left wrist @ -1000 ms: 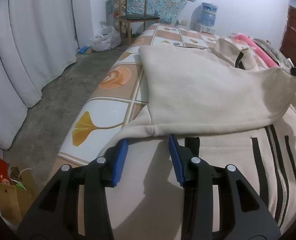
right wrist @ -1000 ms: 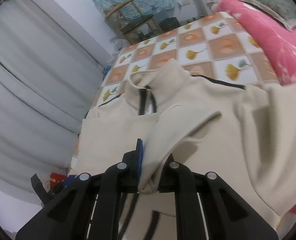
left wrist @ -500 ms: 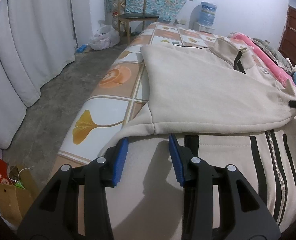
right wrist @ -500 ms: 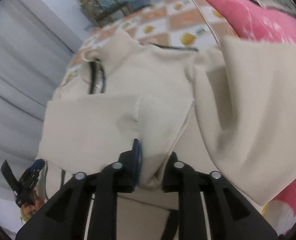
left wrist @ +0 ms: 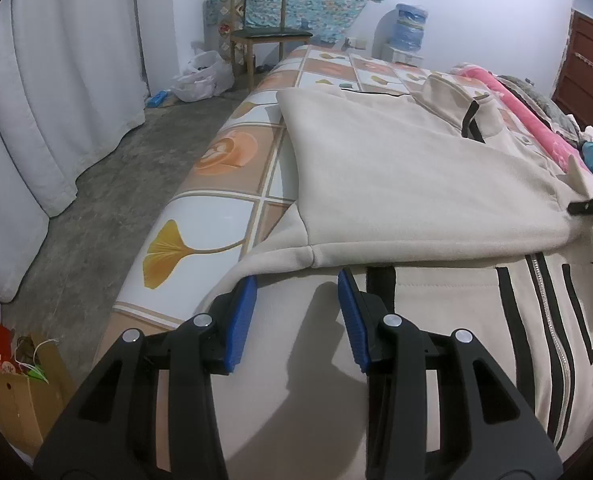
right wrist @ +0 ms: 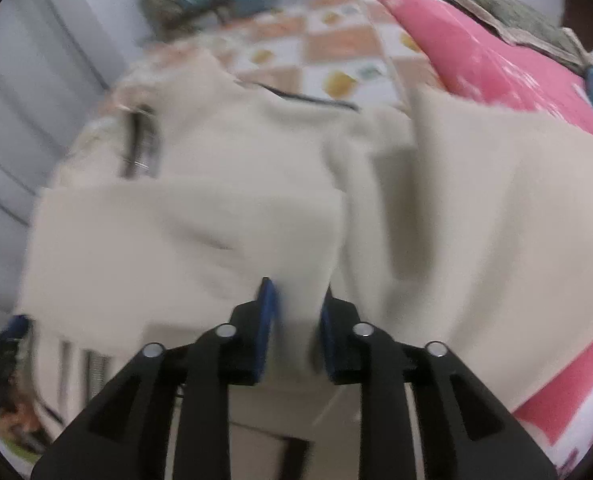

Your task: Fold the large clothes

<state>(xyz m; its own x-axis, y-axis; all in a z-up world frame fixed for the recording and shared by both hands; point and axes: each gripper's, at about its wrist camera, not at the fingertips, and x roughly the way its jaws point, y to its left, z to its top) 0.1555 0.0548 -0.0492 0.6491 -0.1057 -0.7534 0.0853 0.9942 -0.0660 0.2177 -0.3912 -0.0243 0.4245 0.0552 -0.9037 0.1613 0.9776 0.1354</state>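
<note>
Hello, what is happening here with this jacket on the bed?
A person is folding a cream jacket on the bed with two handheld grippers. One sleeve is already laid across the body. The right gripper has just been opening; the sleeve end is between its jaws, seemingly being released. The left gripper hovers open above the hem, holding nothing.

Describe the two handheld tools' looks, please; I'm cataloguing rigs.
Both match: the left tool and right tool have black angular plastic fingers with triangular cut-outs, silver round rivets at the joints, and blue pads lining the inner faces. No cables, markings or sleeves show.
</note>
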